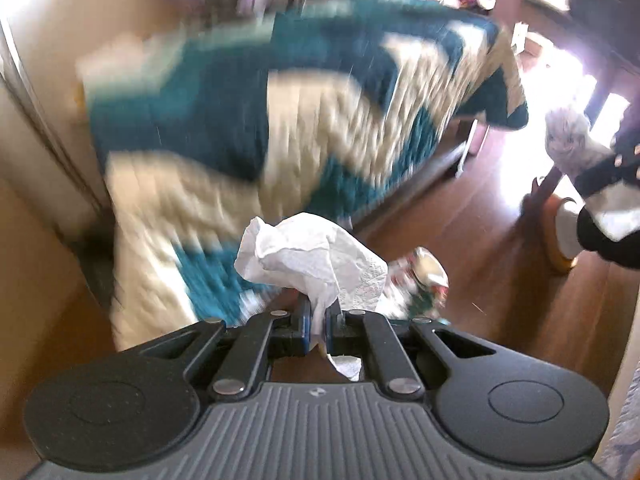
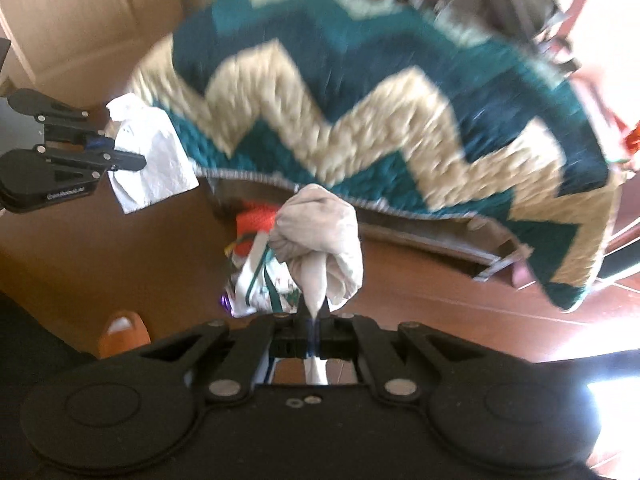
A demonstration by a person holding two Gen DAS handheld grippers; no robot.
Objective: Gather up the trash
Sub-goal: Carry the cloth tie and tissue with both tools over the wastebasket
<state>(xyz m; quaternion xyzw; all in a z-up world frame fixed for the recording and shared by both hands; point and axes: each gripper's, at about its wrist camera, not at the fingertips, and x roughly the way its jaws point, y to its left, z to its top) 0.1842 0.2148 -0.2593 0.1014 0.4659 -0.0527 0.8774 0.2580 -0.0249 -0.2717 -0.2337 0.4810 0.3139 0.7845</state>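
My left gripper (image 1: 318, 316) is shut on a crumpled white tissue (image 1: 308, 256) and holds it in the air; both also show in the right wrist view, the left gripper (image 2: 132, 160) at far left with its tissue (image 2: 154, 160). My right gripper (image 2: 316, 312) is shut on a wadded beige tissue (image 2: 320, 236). It shows at the right edge of the left wrist view (image 1: 600, 184) with its wad (image 1: 568, 140). A printed bag of trash (image 2: 260, 280) lies on the floor just below the right gripper, also seen in the left wrist view (image 1: 420, 280).
A bed with a teal and cream zigzag blanket (image 2: 360, 120) fills the middle, its frame edge (image 2: 420, 236) above the brown wood floor (image 2: 120, 248). A foot in an orange slipper (image 2: 122, 332) stands near. A wooden table leg (image 1: 560, 168) and bright doorway are on the right.
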